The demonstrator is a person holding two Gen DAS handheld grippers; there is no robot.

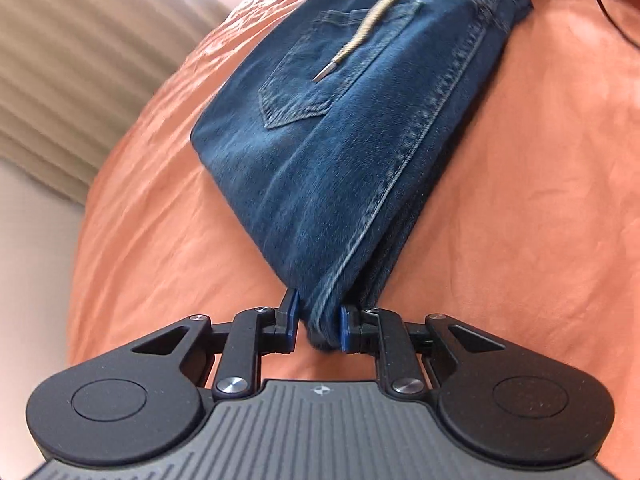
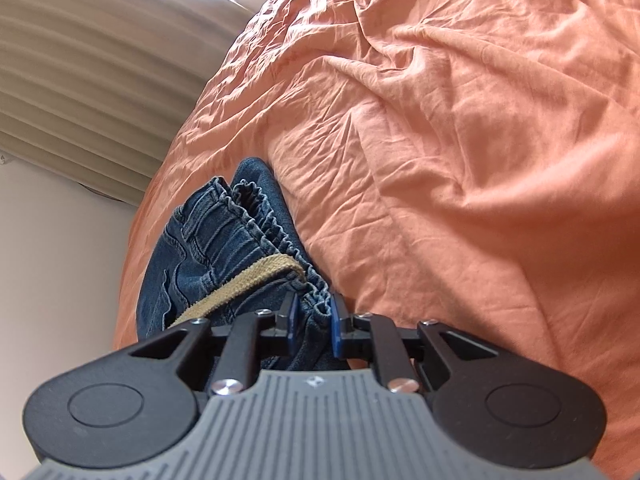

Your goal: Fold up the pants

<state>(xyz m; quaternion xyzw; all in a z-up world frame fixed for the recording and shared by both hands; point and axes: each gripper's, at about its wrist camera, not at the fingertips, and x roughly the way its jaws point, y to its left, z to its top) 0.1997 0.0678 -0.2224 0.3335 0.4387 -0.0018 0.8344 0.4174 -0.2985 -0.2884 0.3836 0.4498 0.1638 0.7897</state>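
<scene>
My jeans (image 1: 320,152) lie folded on the orange bed (image 1: 540,200). My left tongs (image 1: 319,320) pinch their folded corner at 6 o'clock; my right tongs (image 2: 313,320) clamp the waistband (image 2: 256,216), tan drawstring (image 2: 244,284) at 9.

left gripper (image 1: 319,322) | jaws clamp jeans (image 1: 340,152) corner | orange sheet (image 1: 540,200) beneath

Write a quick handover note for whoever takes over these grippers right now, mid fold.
Left gripper: shut on a bunched corner of the jeans.
Right gripper: shut on the elastic waistband, beside the tan drawstring.
Jeans lie on the orange sheet, already doubled into a short stack, back pocket up.
Left: finish this fold, lay it flat, let go.
</scene>
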